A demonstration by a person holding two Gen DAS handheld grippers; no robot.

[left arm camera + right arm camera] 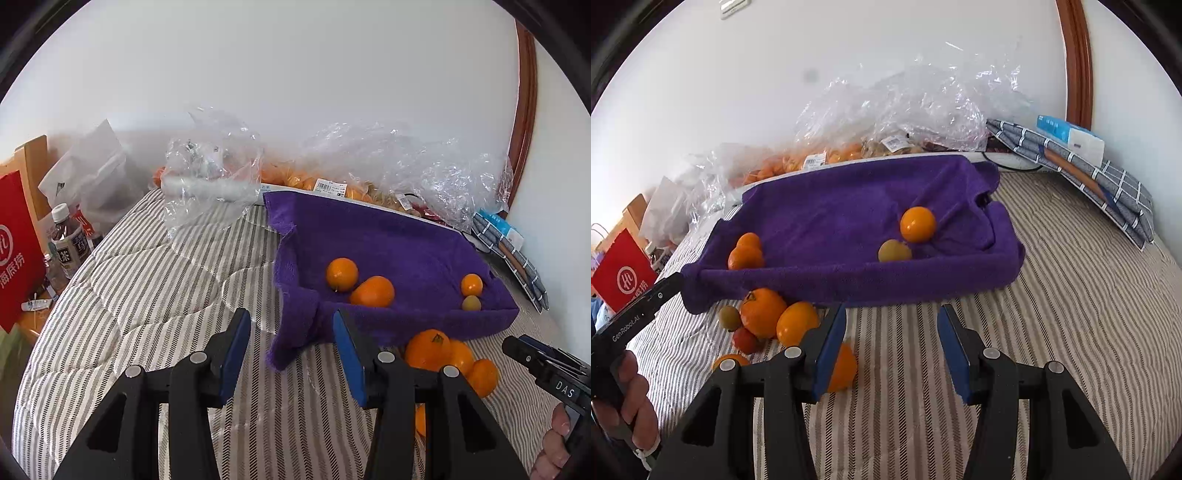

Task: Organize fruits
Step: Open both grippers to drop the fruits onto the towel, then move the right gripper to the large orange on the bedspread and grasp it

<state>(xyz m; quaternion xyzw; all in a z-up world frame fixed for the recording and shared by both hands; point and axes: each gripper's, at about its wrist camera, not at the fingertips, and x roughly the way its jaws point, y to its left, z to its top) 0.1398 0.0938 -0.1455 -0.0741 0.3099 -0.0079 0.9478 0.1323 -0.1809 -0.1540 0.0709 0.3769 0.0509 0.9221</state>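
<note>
Fruits lie in two spots on the striped bed cover (1071, 314). Some sit inside the purple towel tray (871, 206): two oranges at its left end (746, 254), and one orange (918, 224) with a small greenish fruit (894, 251) nearer its right end. A loose pile (768, 317) waits on the cover just in front of the tray's near left corner, with one more orange (844, 369) closest to the camera.

The left gripper (291, 354) has its jaws spread with nothing between them, and it points at the tray's near left corner. The right gripper (891, 347) also has its jaws spread and empty. Its left finger (831, 347) stands in front of that closest orange.

The next job is likely to pick a fruit from the pile and put it in the tray. To do that well, slide one gripper sideways until a single orange sits right between the fingers. Squeeze softly so it does not squash or roll away. Lift it over the towel wall and set it down gently beside its own kind. Bags of fruit (820, 158) lie far behind the tray.
</note>
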